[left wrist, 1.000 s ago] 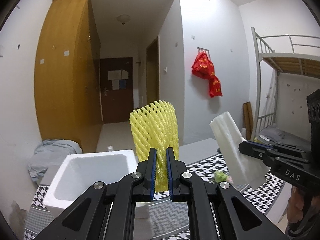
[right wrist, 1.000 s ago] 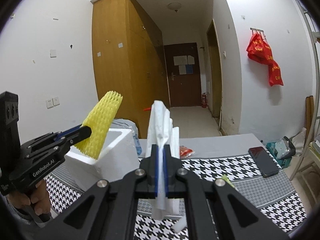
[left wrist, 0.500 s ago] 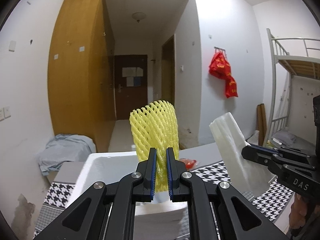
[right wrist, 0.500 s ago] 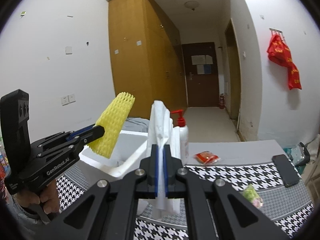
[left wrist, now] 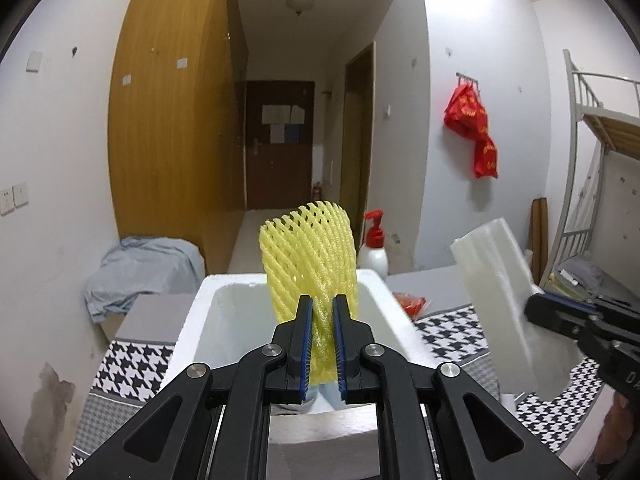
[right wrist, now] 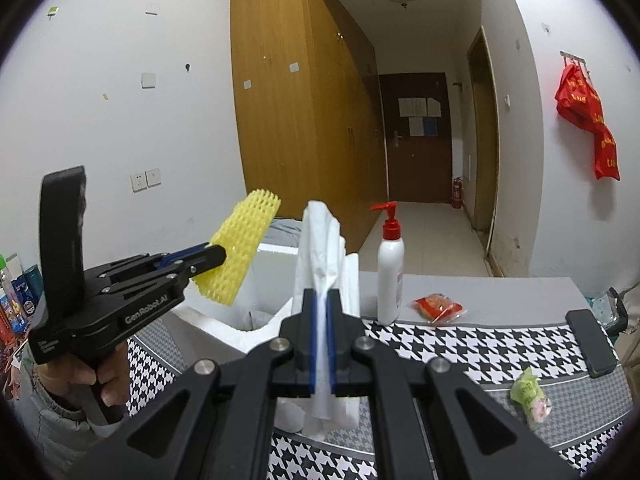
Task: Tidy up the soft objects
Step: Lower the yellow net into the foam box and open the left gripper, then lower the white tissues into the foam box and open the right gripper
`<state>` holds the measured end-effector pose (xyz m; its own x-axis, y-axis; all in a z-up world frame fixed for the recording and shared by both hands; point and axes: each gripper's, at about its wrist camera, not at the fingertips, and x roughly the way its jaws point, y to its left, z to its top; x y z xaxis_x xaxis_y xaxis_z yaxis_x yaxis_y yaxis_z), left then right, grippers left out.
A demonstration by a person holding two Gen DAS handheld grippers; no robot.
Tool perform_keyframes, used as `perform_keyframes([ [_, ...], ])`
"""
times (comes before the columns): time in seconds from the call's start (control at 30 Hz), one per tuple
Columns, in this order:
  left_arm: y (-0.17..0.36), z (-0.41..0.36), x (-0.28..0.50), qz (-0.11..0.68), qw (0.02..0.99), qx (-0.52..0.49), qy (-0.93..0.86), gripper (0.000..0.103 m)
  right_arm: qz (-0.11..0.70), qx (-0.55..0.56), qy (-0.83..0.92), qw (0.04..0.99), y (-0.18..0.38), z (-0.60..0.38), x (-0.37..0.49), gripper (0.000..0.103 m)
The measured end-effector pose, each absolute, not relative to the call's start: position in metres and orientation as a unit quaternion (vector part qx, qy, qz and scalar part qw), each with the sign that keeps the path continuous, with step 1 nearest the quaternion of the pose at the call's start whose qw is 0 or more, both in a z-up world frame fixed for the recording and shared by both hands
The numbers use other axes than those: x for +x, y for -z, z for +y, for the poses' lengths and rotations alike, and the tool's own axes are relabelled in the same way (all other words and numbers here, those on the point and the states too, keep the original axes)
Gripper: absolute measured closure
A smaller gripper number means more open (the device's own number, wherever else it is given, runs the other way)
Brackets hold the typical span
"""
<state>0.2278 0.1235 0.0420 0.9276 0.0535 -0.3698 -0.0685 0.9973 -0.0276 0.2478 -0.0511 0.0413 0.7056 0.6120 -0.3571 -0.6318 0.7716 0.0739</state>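
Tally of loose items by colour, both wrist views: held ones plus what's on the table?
Yellow: 1, foam net in left gripper
White: 3, foam sheet in right gripper, foam box, pump bottle
Red: 1, packet
Green: 1, wad
Black: 1, phone
Total: 7

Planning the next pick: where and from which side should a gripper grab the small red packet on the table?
Pinch the red packet across its puffed middle, coming down from above. It lies flat on the bare grey strip of the table, so no side offers an edge to get under. Approach from its right, since the pump bottle stands close on its left.
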Motion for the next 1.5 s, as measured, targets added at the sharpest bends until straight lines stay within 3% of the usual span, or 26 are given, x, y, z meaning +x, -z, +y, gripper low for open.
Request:
perform_keyframes([
  [0.07,-0.040,0.125,0.231,0.193,0.980,-0.017,-0.034,0.088,0.186,-0.026,-0.334,0.924,-0.042,-0.051,0.249,0.096],
  [0.13,-0.038,0.126,0.231,0.195,0.980,-0.014,-0.039,0.067,0.186,-0.027,-0.331,0.925,-0.042,-0.051,0.249,0.096],
  [0.2,-0.038,0.127,0.229,0.190,0.981,-0.016,-0.040,0.032,0.186,-0.025,-0.330,0.925,-0.044,-0.051,0.249,0.096],
  [0.3,-0.040,0.129,0.225,0.182,0.982,-0.021,-0.046,0.012,0.185,-0.026,-0.328,0.926,-0.044,-0.051,0.250,0.096],
  [0.37,-0.042,0.133,0.221,0.176,0.983,-0.030,-0.045,0.007,0.185,-0.026,-0.328,0.926,-0.045,-0.050,0.250,0.096],
  [0.6,-0.054,0.146,0.201,0.145,0.987,-0.035,-0.066,0.001,0.186,-0.031,-0.325,0.927,-0.046,-0.046,0.250,0.096],
  [1.5,-0.051,0.190,0.151,0.126,0.983,-0.046,-0.128,0.001,0.159,-0.070,-0.358,0.917,-0.074,0.018,0.245,0.096],
])
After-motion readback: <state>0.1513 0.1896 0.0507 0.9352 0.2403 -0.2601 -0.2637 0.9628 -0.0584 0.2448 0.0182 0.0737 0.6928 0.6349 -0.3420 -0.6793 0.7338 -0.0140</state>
